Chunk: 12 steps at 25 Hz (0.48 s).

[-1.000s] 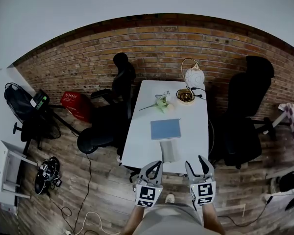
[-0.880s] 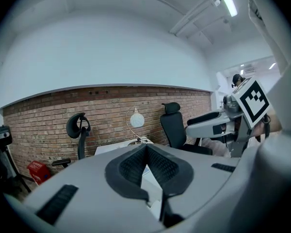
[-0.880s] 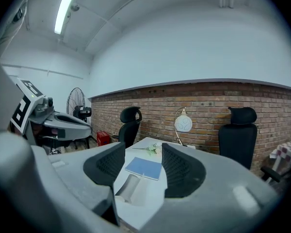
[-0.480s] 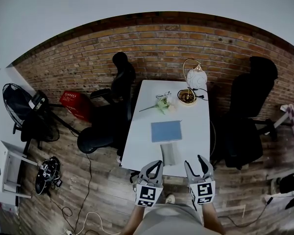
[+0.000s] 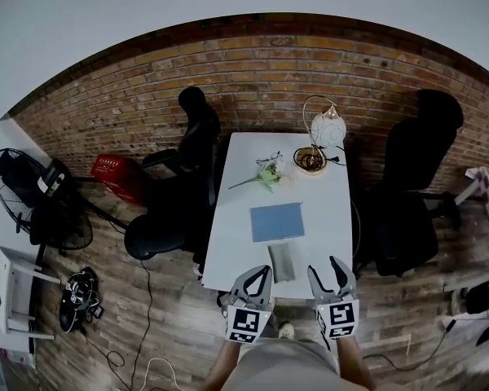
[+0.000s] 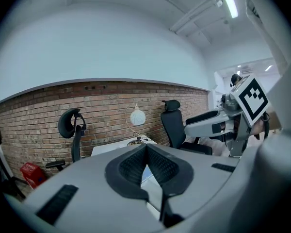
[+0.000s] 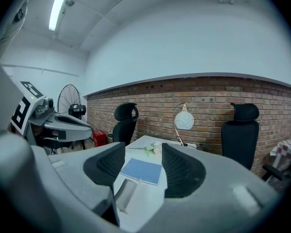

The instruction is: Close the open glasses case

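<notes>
The open grey glasses case (image 5: pixel 282 261) lies near the front edge of the white table (image 5: pixel 236 226), lengthwise, just in front of a blue notebook (image 5: pixel 276 221). In the right gripper view the case (image 7: pixel 127 194) shows low between the jaws, with the notebook (image 7: pixel 142 170) beyond it. My left gripper (image 5: pixel 253 279) hovers before the table edge, left of the case, its pads meeting at the tips; it holds nothing. My right gripper (image 5: pixel 332 274) hovers right of the case, open and empty. In the left gripper view the left gripper (image 6: pixel 146 149) hides most of the table.
At the table's far end stand a globe lamp (image 5: pixel 322 127), a small bowl (image 5: pixel 310 160) and a cut flower (image 5: pixel 265 172). Black office chairs flank the table at left (image 5: pixel 183 194) and right (image 5: pixel 411 194). A red basket (image 5: pixel 116 173), a fan (image 5: pixel 33 210) and cables lie on the floor at left.
The head view has shifted: the table and case sit slightly lower and nearer the grippers, and the fan has slid left. Both grippers keep their places and jaw states.
</notes>
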Motion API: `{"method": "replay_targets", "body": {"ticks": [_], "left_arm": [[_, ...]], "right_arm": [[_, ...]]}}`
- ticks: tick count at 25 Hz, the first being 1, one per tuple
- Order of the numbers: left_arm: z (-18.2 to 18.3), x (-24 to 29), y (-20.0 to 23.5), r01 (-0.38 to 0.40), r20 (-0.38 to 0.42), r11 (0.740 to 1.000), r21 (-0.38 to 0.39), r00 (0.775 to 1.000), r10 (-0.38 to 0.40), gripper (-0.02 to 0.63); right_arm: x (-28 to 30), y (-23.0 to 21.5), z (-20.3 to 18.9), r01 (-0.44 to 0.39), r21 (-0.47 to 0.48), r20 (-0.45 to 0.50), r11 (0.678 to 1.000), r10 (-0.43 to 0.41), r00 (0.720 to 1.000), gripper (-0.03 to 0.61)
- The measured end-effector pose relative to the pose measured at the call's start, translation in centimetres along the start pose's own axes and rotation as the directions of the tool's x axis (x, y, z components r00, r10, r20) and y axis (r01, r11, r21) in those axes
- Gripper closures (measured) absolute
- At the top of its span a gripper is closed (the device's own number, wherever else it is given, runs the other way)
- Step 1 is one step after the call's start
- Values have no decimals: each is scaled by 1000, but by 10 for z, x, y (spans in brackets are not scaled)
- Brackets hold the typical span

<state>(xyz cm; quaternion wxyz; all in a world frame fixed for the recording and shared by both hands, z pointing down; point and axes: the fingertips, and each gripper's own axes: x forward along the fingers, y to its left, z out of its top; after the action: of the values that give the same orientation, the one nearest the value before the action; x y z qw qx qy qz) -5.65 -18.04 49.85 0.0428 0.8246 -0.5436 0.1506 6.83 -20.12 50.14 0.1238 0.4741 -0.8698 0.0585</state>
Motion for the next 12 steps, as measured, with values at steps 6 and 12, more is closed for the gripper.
{"method": "replay_targets", "body": {"ticks": [6,12], "left_arm": [[-9,23,16,51,-2,999,-4,999,-51,611],[-21,46,23,108,-14,994,-7,994,-108,611]], "right_arm": [[25,-2,-8,20,11,-17,1000,-20,1000,339],[46,-9,-22,57,33,-51,998,-55,997,339]]}}
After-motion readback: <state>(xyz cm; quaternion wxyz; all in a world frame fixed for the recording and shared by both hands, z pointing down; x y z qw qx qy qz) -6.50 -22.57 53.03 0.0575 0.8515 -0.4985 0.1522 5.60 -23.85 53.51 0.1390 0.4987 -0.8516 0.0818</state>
